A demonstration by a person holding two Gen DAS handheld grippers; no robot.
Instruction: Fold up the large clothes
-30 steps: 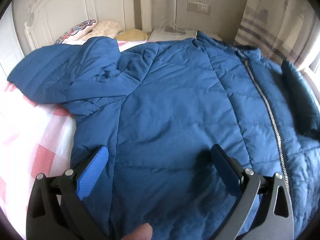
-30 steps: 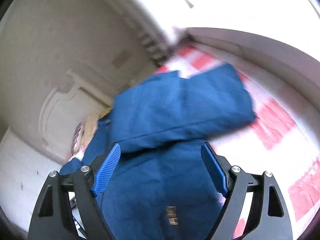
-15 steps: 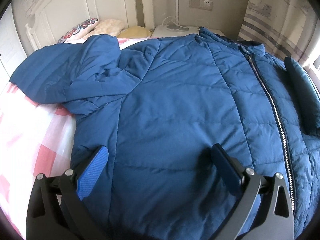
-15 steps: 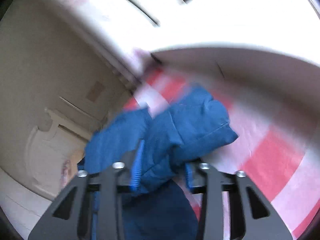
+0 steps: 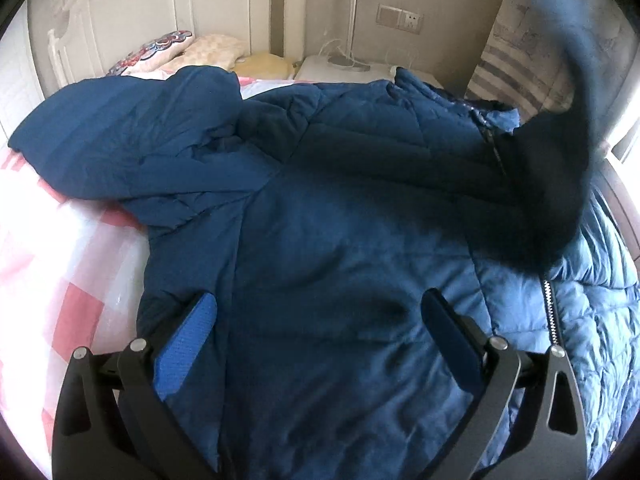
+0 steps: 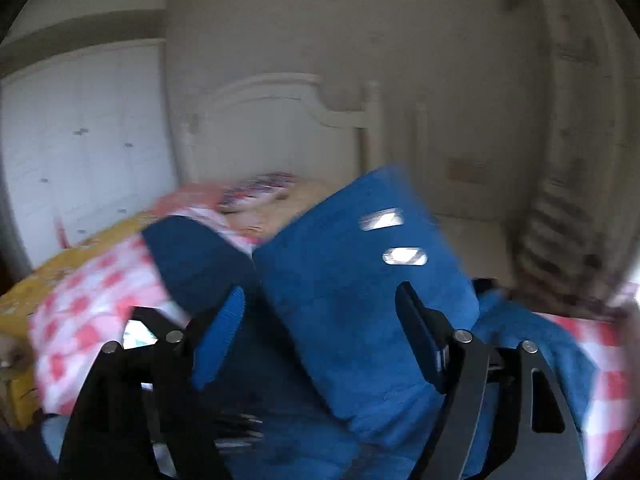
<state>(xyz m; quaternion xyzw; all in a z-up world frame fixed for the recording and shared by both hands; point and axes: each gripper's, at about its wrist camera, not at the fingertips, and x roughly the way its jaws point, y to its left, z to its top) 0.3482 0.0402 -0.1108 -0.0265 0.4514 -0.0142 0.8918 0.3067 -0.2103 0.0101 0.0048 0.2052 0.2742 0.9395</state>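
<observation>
A large blue quilted jacket [image 5: 340,240] lies zipper-up across the bed, its left sleeve [image 5: 120,144] stretched to the left. My left gripper [image 5: 320,320] is open and empty just above the jacket's lower front. The right sleeve [image 5: 560,160] is lifted and swings in dark and blurred over the jacket's right side. In the right wrist view that sleeve [image 6: 360,280] sits between the fingers of my right gripper [image 6: 320,320], whose jaws stand apart around it; the blur hides whether the pads press it.
The bed has a pink and white checked sheet [image 5: 52,280] and pillows [image 5: 192,52] by the white headboard [image 5: 140,8]. A white nightstand [image 5: 344,70] stands behind. A striped curtain [image 5: 516,72] hangs at the right. White wardrobe doors [image 6: 80,140] show at the left.
My right gripper closed on the right sleeve, lifted it and swung it over the jacket; its jaws now stand wider. The left gripper has barely moved.
</observation>
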